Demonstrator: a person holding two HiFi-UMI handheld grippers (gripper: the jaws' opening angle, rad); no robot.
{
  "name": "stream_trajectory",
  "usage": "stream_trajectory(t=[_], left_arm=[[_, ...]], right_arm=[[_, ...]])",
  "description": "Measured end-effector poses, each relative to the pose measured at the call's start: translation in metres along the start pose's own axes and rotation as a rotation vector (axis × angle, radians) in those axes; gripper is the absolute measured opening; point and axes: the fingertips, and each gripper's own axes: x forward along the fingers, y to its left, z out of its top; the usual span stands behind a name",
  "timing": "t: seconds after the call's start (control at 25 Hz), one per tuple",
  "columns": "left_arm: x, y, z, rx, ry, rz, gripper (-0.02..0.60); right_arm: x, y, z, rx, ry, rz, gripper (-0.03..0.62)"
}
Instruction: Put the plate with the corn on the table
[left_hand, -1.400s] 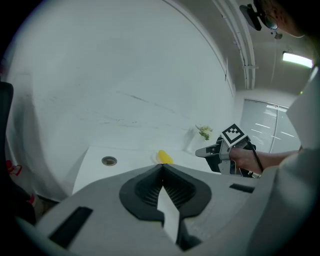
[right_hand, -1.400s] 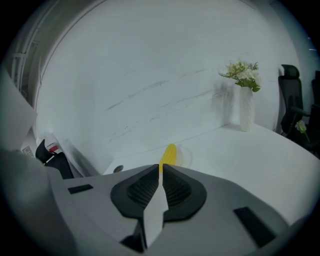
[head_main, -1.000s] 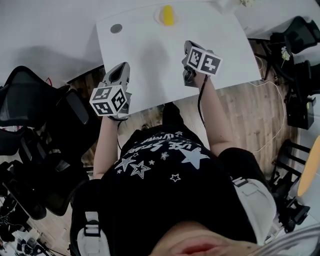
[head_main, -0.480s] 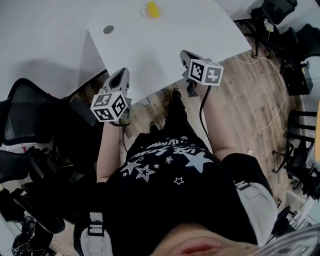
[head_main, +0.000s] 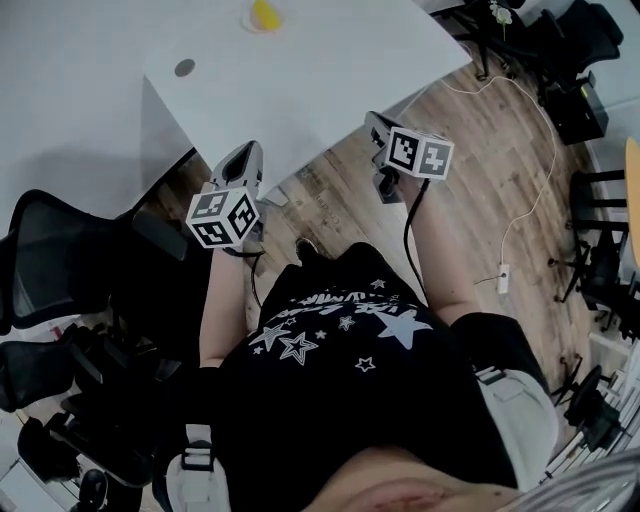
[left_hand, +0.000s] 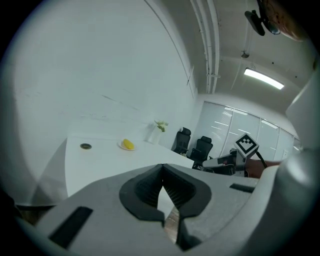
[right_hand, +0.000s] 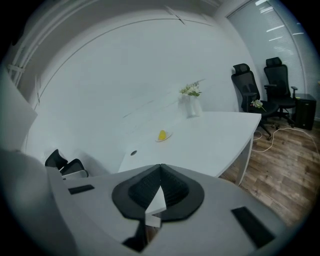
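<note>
Plate with corn lies on the table, well beyond left gripper and right gripper, fingers clenched empty.

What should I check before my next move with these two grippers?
1. The plate with the corn rests on the white table: ok.
2. The left gripper has its jaws together, nothing held: ok.
3. The right gripper has its jaws together, nothing held: ok.
4. Both grippers are apart from the plate: ok.
5. The corn lies steady on the plate: cannot tell, too small.
</note>
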Motion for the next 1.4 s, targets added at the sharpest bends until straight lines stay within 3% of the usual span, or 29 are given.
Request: stream_trajectory(t=[0.16,0.48,0.76,1.08,1.4], left_arm=[[0.005,-0.017,-0.004,0.040,0.013,-0.043,0.006],[0.003,-0.059,-0.015,0.041,0.000,-0.013,0.006],[-0.022,-0.119,-0.033,0.081,0.015,-0.034,0.006],[-0.077,-0.184,-0.067,0.089,0.006,-0.046,0.006],[-0.126,-0.234,-0.092,0.095,-0.018,-0.013,0.006]], right_arm=[[-0.009,-0.002,-0.011,0.031,0.001,0.005,0.006],[-0.049,-0.017,-0.033,0.055,0.014,0.055,0.006],[-0.110,-0.016,-0.062,0.071,0.002,0.105,0.006],[-0.185,-0.006,-0.094,0.039,-0.022,0.131,0.006],[-0.250,0.010,-0.119,-0.065,-0.031,0.166,0.006]])
